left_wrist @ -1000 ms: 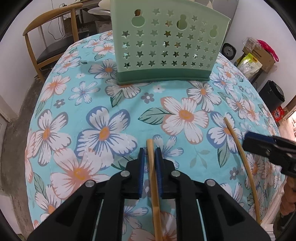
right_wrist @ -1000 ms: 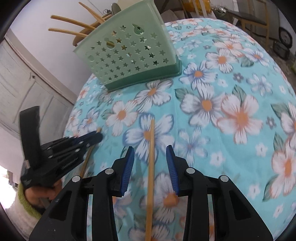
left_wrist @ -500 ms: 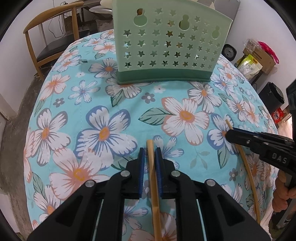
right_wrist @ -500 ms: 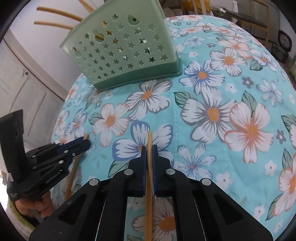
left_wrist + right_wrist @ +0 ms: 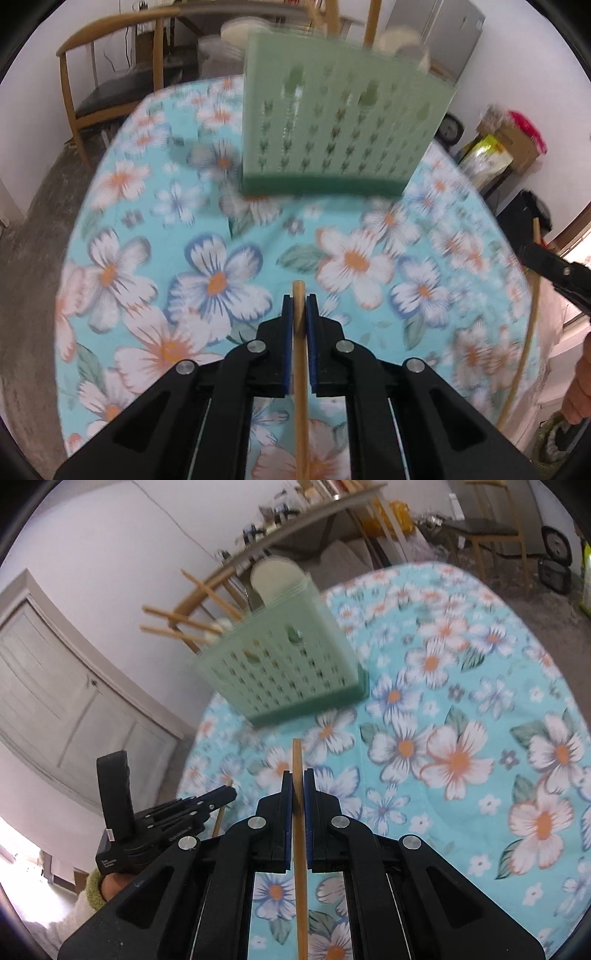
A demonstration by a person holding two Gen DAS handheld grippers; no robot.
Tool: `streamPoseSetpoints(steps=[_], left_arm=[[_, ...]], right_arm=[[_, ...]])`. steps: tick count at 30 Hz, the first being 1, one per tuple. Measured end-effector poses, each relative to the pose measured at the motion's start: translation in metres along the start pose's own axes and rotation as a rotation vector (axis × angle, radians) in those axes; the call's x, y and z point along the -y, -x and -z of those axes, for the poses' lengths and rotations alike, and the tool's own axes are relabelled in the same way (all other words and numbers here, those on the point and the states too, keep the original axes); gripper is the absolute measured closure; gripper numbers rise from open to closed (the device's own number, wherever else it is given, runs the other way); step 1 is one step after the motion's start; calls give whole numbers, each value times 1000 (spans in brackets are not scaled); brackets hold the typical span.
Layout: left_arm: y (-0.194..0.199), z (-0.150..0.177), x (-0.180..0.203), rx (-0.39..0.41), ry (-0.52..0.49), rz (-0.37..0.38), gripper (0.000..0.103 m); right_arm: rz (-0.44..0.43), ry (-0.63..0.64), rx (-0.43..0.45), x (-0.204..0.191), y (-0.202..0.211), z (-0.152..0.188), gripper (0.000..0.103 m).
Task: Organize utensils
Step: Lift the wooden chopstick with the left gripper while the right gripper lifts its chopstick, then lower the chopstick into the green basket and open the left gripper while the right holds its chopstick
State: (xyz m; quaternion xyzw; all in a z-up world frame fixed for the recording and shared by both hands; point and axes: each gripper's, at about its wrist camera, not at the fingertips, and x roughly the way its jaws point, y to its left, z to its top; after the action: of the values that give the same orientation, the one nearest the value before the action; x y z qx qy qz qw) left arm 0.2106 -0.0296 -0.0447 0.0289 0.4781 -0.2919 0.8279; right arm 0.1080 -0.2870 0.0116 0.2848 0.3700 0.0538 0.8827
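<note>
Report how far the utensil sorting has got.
Done: several wooden sticks already stand in the green basket.
In hand: the left gripper is shut on one chopstick, the right gripper on another chopstick; both sit over the floral tablecloth, short of the basket.
Left: drop both into the basket. No other loose utensil shows on the cloth.

A home dining room: floral tablecloth (image 5: 110,229) on a round table, wooden chair (image 5: 92,85), panelled door (image 5: 55,701), refrigerator (image 5: 454,33).
</note>
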Motion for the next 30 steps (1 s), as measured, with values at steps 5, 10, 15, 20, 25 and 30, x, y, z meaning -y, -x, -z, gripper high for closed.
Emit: streamPoseSetpoints(steps=[5, 10, 15, 20, 25, 30], left_arm=[[64, -23, 3, 132, -6, 56, 97], [127, -54, 14, 271, -27, 125, 97], [175, -82, 33, 399, -72, 183, 97], [206, -116, 59, 509, -132, 190, 97], [225, -146, 76, 593, -173, 172, 97], [224, -173, 89, 643, -205, 112, 97]], right_arm=[[-31, -7, 46, -4, 15, -7, 99], [-40, -24, 63, 2, 20, -7, 99], [-45, -43, 69, 11, 22, -7, 99], [-45, -57, 76, 19, 26, -7, 99], [-45, -70, 84, 27, 29, -9, 99], [-44, -85, 85, 36, 28, -10, 99]])
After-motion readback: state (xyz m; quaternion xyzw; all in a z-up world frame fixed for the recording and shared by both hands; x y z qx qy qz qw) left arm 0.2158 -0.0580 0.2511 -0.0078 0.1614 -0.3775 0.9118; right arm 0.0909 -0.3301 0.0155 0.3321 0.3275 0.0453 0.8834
